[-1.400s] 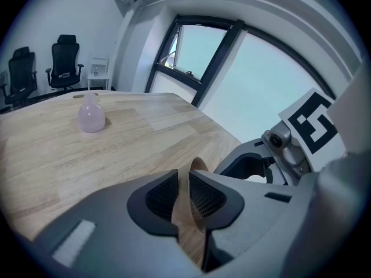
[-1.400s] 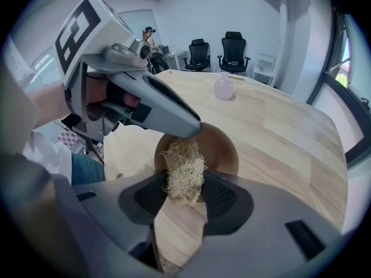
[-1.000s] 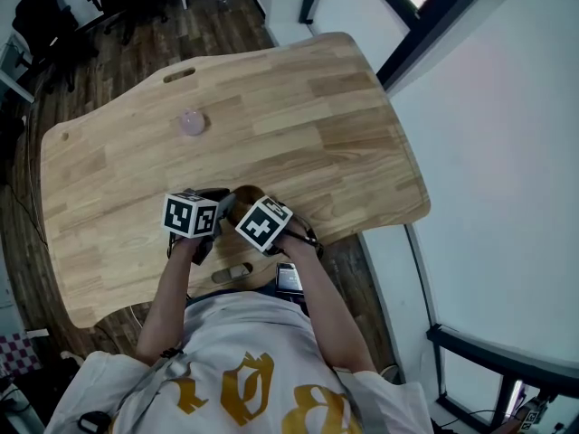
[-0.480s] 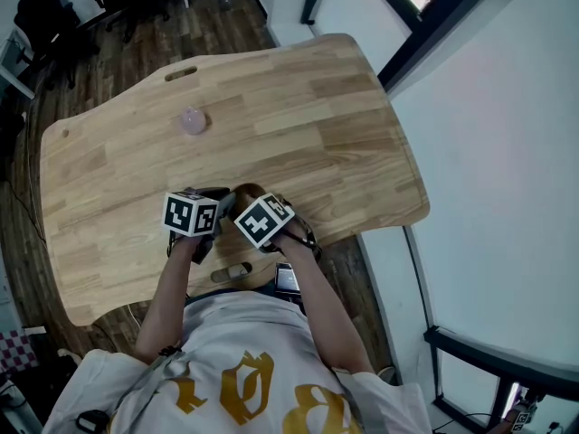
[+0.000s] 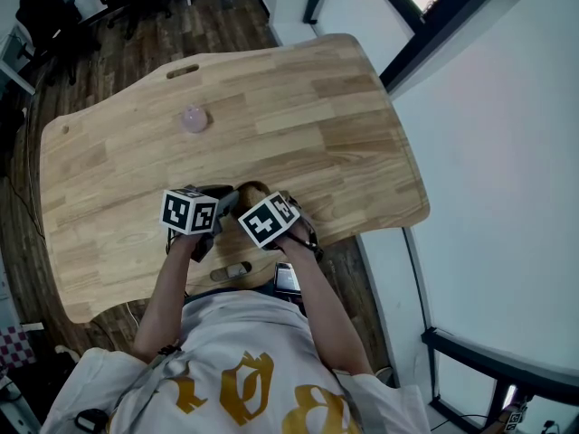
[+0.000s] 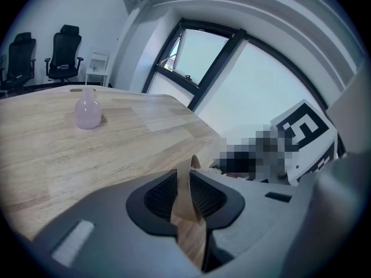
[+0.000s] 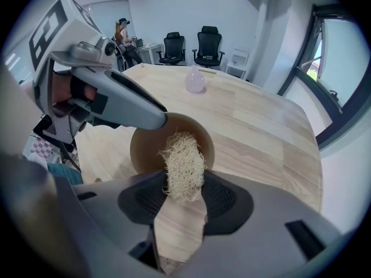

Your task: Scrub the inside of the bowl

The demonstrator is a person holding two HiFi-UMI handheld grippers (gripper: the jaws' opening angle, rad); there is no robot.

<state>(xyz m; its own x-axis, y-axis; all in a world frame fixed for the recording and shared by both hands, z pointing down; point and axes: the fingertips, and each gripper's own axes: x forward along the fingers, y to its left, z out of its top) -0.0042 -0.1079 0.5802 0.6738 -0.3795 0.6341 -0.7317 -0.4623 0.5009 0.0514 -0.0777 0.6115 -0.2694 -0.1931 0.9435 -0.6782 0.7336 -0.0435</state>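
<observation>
A tan wooden bowl (image 7: pixel 147 146) stands near the table's front edge, mostly hidden under the marker cubes in the head view (image 5: pixel 251 189). My left gripper (image 6: pixel 186 197) is shut on the bowl's rim (image 6: pixel 184 185), seen edge-on between its pads. My right gripper (image 7: pixel 182 190) is shut on a pale fibrous scrubber (image 7: pixel 183 165), whose tip reaches into the bowl's inside. In the head view the left gripper (image 5: pixel 217 208) and the right gripper (image 5: pixel 256 199) sit side by side over the bowl.
A small pink vase (image 5: pixel 194 119) stands alone further back on the wooden table (image 5: pixel 298 116). Office chairs (image 7: pixel 208 46) and a person stand at the room's far end. A window wall runs along the right.
The right gripper's cube has shifted slightly right and down over the bowl. The left gripper and bowl stay where they were.
</observation>
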